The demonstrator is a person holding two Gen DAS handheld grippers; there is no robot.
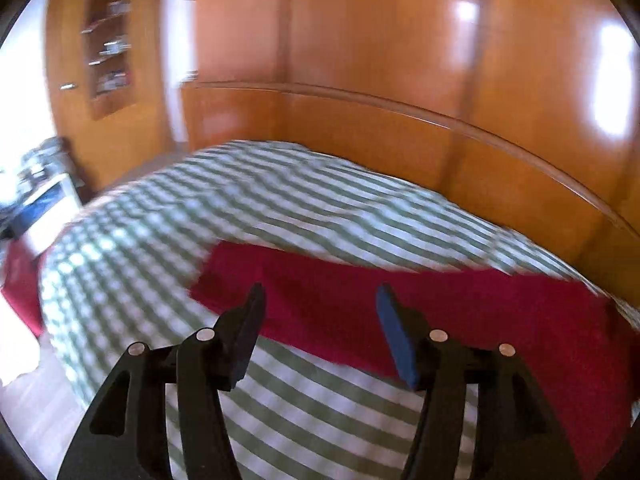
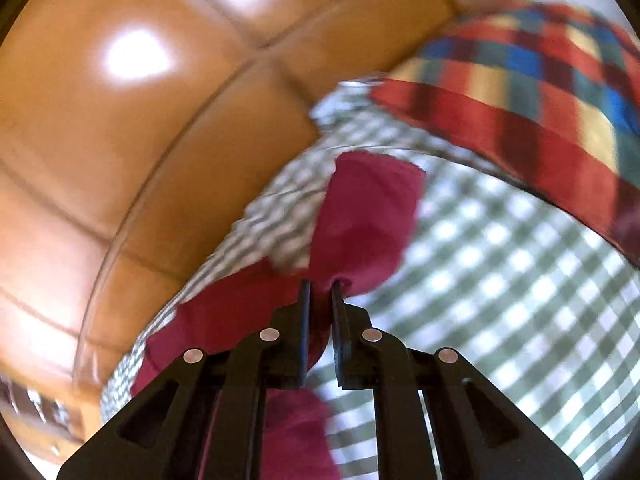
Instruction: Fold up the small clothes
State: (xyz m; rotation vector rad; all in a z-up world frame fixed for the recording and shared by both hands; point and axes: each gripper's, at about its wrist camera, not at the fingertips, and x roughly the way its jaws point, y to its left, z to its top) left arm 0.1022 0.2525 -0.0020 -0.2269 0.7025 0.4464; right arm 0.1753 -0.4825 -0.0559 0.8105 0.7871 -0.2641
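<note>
Two grippers are in view, each of black plastic with flat blue pads. Left gripper [image 1: 320,300]: jaws set wide, nothing between them, hovering above the near long edge of the red cloth [image 1: 460,312]. Contact with the cloth cannot be confirmed; the frame is motion-blurred.

Right gripper [image 2: 320,290]: jaws narrow, pinching a gathered fold of the cloth [image 2: 368,216]. From the pinch the fabric rises ahead of the fingers as a soft, smooth panel with a rounded far end, and a second portion trails down and to the left beneath the gripper.

In the left wrist view the cloth is a matte, plain-red, elongated rectangle, lying flat across the bed [image 1: 280,200], with one short end toward the bed's middle and the other near the edge that adjoins the wooden board.

Bed cover: woven gingham in green and white checks, lightly rumpled. A plaid blanket [image 2: 540,92] in red, blue, yellow and green lies across the bed's far end in the right wrist view.

A glossy orange-brown board [image 1: 400,136] with a curved top rail borders the bed. Behind it stand polished wooden panels [image 1: 380,28] of the same finish, showing bright reflections. A recessed shelf [image 1: 108,40] holds small, indistinct objects.
</note>
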